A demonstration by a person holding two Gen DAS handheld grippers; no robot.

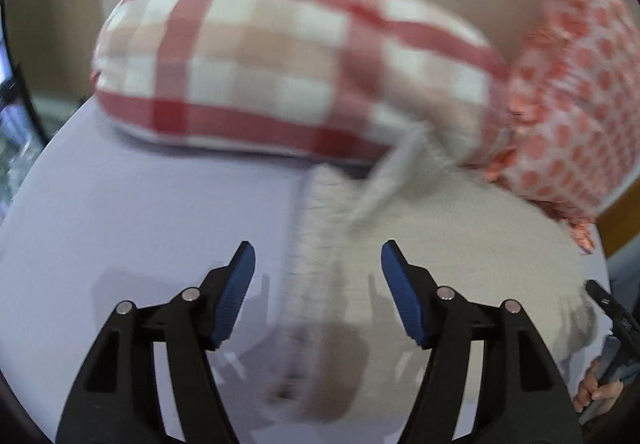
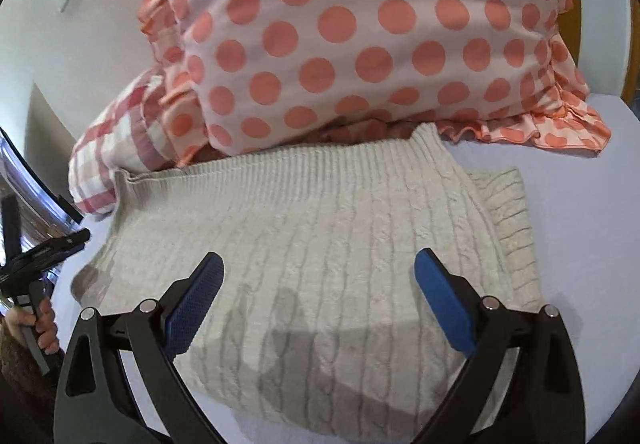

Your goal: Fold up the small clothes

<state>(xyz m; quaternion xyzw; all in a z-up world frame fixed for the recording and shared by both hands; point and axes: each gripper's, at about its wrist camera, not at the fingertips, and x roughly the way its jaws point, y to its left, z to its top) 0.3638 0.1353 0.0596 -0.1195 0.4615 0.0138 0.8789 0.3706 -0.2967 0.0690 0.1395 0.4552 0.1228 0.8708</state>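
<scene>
A cream cable-knit sweater (image 2: pixel 320 228) lies folded on the pale lilac bed sheet (image 2: pixel 580 244). Its ribbed hem faces the pillows and a folded part sticks out at its right side. My right gripper (image 2: pixel 319 264) is open and empty, hovering just above the sweater's middle. In the left wrist view the sweater (image 1: pixel 440 244) is blurred, its ribbed left edge running between the fingers. My left gripper (image 1: pixel 318 252) is open and empty, above that left edge. The left gripper also shows at the far left of the right wrist view (image 2: pixel 48 248).
A red-and-white checked pillow (image 1: pixel 280 60) lies behind the sweater on the left. A pink polka-dot pillow (image 2: pixel 360 32) with a frilled edge leans behind it on the right. A wall stands behind the pillows. The sheet (image 1: pixel 140 204) stretches left of the sweater.
</scene>
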